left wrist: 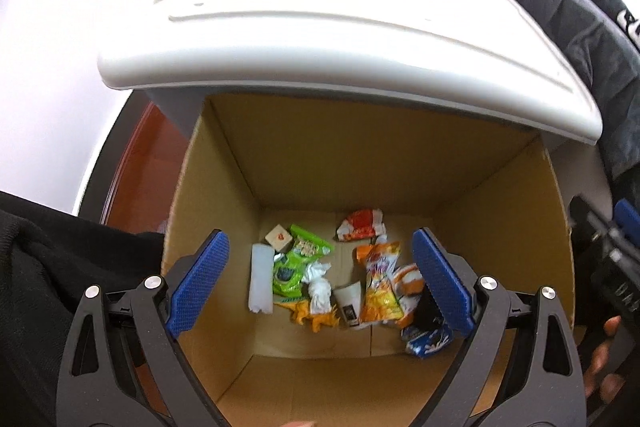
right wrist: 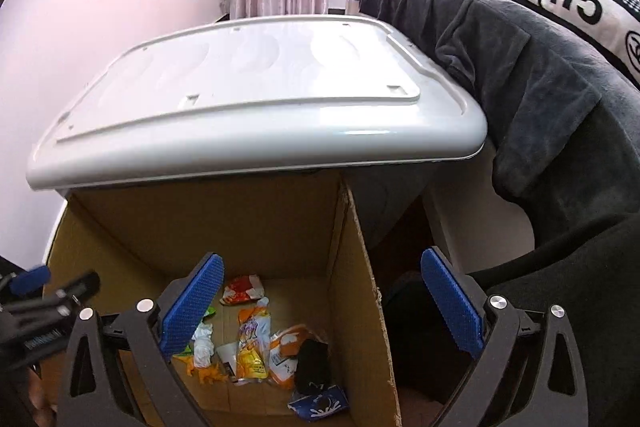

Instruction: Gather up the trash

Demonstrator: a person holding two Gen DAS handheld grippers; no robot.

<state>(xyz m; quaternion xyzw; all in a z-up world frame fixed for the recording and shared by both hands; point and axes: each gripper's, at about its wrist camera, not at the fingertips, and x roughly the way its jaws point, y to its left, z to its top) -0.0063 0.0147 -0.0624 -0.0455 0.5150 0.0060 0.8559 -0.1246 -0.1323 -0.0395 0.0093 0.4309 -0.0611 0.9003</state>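
**Drop done, both grippers empty over the box**

The trash [left wrist: 340, 275] lies on the floor of the cardboard box [left wrist: 360, 163]: wrappers, a crumpled tissue, a paper cup. The left gripper [left wrist: 320, 283] hangs over the opening with its 2 fingers spread wide and nothing between them. The right gripper [right wrist: 320, 311] straddles the box's right wall, also spread wide and empty. This looks like the release step; next comes lifting clear to fetch more. The white lid [right wrist: 256, 99] overhangs the far rim, so room is up and toward the near side.
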